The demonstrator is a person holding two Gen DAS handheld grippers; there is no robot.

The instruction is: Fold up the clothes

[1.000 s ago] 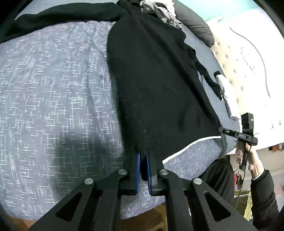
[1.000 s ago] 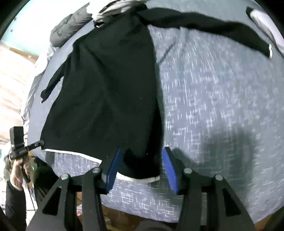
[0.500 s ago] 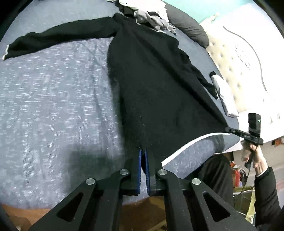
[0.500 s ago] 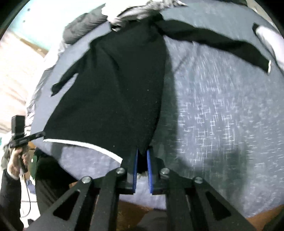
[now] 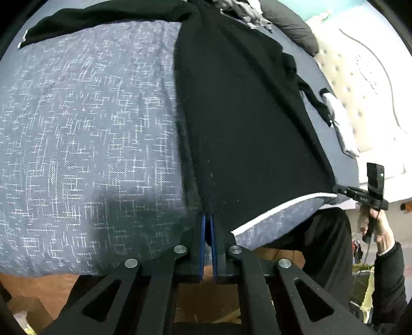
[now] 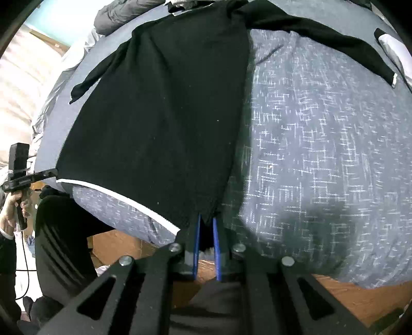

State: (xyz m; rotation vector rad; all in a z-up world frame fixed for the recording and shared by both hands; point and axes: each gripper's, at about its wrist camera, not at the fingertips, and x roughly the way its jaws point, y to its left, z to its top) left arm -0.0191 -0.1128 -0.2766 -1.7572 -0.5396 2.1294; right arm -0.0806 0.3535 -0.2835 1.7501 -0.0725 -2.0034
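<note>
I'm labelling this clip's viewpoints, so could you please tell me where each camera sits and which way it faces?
Left wrist: sits on the left gripper, looking steeply down its fingers at the black garment on the grey bedspread; the person's right hand shows far right.
Right wrist: sits on the right gripper, looking down at the same garment; the left hand shows far left.
Shared: garment, white-edged hem, bedspread; each gripper pinches a hem corner.

Sweater (image 5: 244, 123) flat on the bed (image 5: 85, 134), clothes pile (image 5: 242, 10) behind, sleeve (image 6: 322, 38) outstretched sideways.
</note>
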